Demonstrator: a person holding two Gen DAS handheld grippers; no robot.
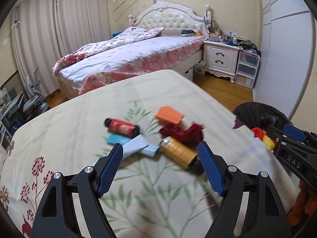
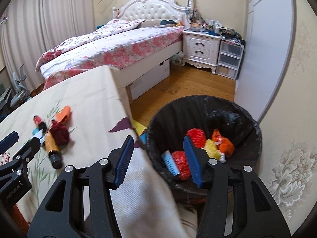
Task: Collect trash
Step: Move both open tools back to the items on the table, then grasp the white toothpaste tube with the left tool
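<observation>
On the cloth-covered table (image 1: pixel 69 138) lie a red can (image 1: pixel 121 128), an orange-gold can (image 1: pixel 179 151), light blue wrappers (image 1: pixel 134 145), an orange packet (image 1: pixel 169 115) and a dark red crumpled piece (image 1: pixel 181 131). My left gripper (image 1: pixel 160 156) is open just above the table, with the gold can and wrappers between its fingers' tips. My right gripper (image 2: pixel 157 158) is open and empty over the rim of the black-lined bin (image 2: pixel 247 123), which holds red, orange, yellow and blue trash (image 2: pixel 198 136). The same cans show in the right wrist view (image 2: pixel 50 141).
The bin stands on the wood floor (image 2: pixel 188 83) right of the table edge (image 2: pixel 126 107). A bed (image 1: pixel 128 57), a white nightstand (image 1: pixel 221 57) and plastic drawers (image 1: pixel 247 67) stand behind. A white wardrobe (image 2: pixel 263 49) is at the right.
</observation>
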